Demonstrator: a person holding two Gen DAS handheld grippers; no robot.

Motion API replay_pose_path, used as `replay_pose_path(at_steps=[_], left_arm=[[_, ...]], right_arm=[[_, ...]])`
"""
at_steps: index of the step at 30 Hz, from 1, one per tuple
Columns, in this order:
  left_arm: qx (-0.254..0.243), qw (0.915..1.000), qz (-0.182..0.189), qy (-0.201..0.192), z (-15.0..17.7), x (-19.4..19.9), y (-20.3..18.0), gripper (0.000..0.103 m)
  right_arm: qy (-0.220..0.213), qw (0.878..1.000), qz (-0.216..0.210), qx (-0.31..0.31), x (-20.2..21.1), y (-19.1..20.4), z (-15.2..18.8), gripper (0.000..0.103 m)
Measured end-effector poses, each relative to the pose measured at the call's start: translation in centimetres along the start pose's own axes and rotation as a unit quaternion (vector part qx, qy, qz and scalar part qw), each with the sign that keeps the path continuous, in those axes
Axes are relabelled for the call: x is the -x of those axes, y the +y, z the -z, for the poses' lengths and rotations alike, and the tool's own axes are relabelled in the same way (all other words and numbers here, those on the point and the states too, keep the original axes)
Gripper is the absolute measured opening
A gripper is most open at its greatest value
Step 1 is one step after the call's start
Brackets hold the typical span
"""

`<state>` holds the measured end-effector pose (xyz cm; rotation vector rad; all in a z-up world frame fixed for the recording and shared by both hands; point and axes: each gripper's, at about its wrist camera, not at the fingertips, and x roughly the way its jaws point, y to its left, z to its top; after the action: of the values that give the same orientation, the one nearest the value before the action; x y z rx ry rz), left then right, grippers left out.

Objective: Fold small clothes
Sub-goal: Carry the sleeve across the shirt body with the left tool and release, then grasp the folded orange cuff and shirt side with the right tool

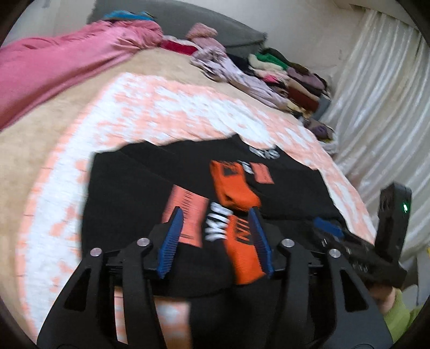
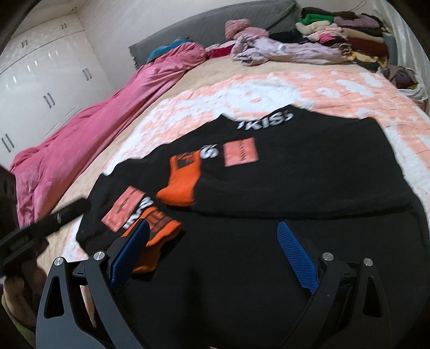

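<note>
A black garment (image 2: 282,188) printed with white lettering and salmon patches lies spread on a bed whose cover (image 2: 215,91) is patterned in peach and white. Two orange socks rest on the garment: one sock (image 2: 182,182) lies near its middle, bent at the heel, and a second sock (image 1: 242,252) lies closer to the near edge.

The left gripper (image 1: 215,239) hangs over the near edge of the garment with its blue pads (image 1: 172,241) apart; the second sock lies between them, close against the right-hand pad, and no pinch on it is evident. The right gripper (image 2: 215,255) stands over the bare black cloth with its jaws wide apart and nothing between them; its left pad overlaps the second sock in the right wrist view, but contact cannot be judged. In the left wrist view, part of the right gripper's body, bearing a green light, appears at the right edge.

A pink quilt (image 2: 88,128) lies along one side of the bed. Heaped clothes (image 2: 341,35) rest at the far end by a grey headboard (image 2: 215,24). Both views are motion-blurred.
</note>
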<state>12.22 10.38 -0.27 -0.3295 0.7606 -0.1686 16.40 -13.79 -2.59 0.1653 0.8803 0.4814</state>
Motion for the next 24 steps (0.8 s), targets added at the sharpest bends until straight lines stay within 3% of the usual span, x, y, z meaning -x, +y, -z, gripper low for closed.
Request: replay_pose_path(at_steps=[5,8,11,13,15,16,20,24], left_arm=[[-0.025,0.9937,-0.105,-0.031,-0.7,1.4,2.1,0.055],[0.002,0.9935,-0.109,-0.035,-1.0,2.0,4.0,0.056],[0.032,0.993,-0.106,-0.04,-1.1,2.6,5.8,0.057],[0.039,0.9923,-0.11,-0.043,-1.1,3.0,6.3,0.057],[0.046,0.9917,-0.111,-0.047,-1.1,3.3,6.7,0.06],[0.05,0.9913,-0.111,-0.05,-1.1,3.4,6.9,0.061],[0.05,0.9899,-0.12,-0.056,-1.1,3.5,7.0,0.064],[0.045,0.9889,-0.128,-0.062,-1.3,3.6,7.0,0.065]], right_arm=[[0.034,0.999,-0.034,-0.005,-1.6,2.2,1.2,0.095],[0.055,0.997,-0.047,-0.006,-2.8,3.4,1.8,0.092],[0.063,0.997,-0.045,-0.003,-4.1,4.6,1.8,0.078],[0.065,0.997,-0.051,-0.005,-4.7,5.1,1.6,0.062],[0.068,0.996,-0.053,-0.001,-5.3,5.6,1.3,0.056],[0.067,0.996,-0.052,0.002,-5.6,5.8,1.1,0.045],[0.069,0.995,-0.064,0.022,-6.3,6.8,0.5,0.016],[0.049,0.994,-0.063,0.075,-5.7,8.8,-0.2,0.009]])
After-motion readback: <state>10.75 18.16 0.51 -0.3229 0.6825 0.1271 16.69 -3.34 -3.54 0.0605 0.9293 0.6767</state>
